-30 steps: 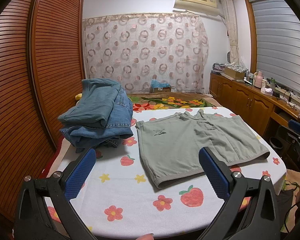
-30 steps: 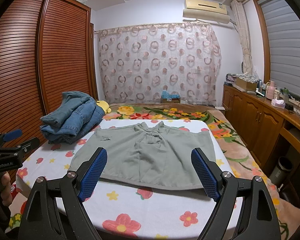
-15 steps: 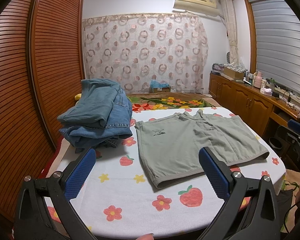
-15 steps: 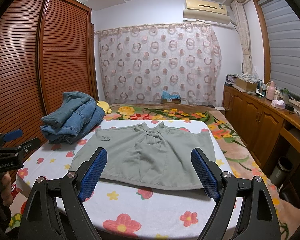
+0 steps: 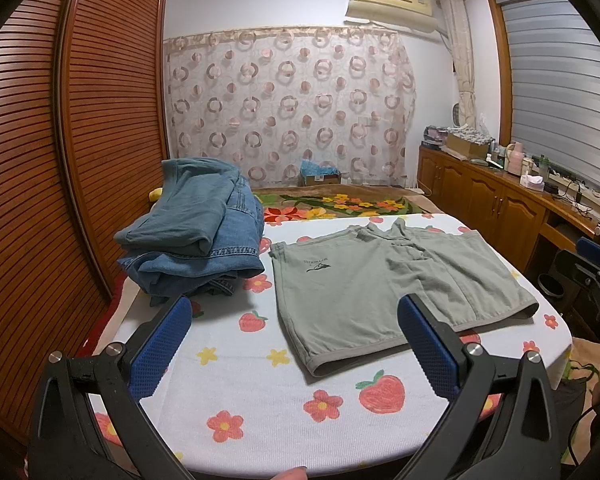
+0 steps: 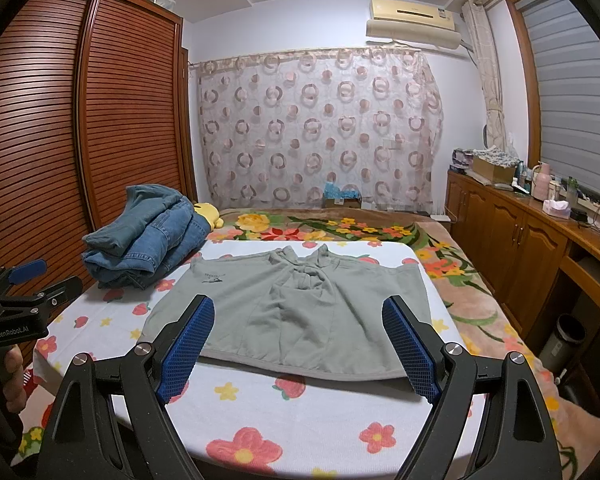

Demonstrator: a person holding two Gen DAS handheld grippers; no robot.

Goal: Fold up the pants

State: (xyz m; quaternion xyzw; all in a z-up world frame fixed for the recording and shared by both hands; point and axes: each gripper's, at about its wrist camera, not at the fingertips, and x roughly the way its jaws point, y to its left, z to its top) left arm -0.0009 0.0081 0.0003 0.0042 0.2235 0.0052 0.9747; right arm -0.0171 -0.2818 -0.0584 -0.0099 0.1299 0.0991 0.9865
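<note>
Evidently laid out for folding: one pair of grey-green shorts point(image 5: 384, 284) spread flat on the flowered white cloth point(image 5: 260, 396) covering the bench, hems toward the cameras, waistband away, small dark logo up on the left leg. Probably placed centrally so both grippers can reach opposite edges. Left gripper point(image 5: 296, 344) hovering above the near left part of the cloth, fingers point(image 5: 162, 346) spread wide and grasping nothing; right gripper point(image 6: 298, 346) likewise held back over the near edge, blue fingers point(image 6: 410, 348) released, framing the shorts between them. No contact with the fabric from either; no fold made yet, judging from the flat lie. One stack of blue denim garments point(image 5: 192, 236) parked at the far left corner, just beside the shorts, likely set aside there to keep the working area free; number of pieces in it not clear. Count: one pair of shorts to fold, one denim stack, two grippers
</note>
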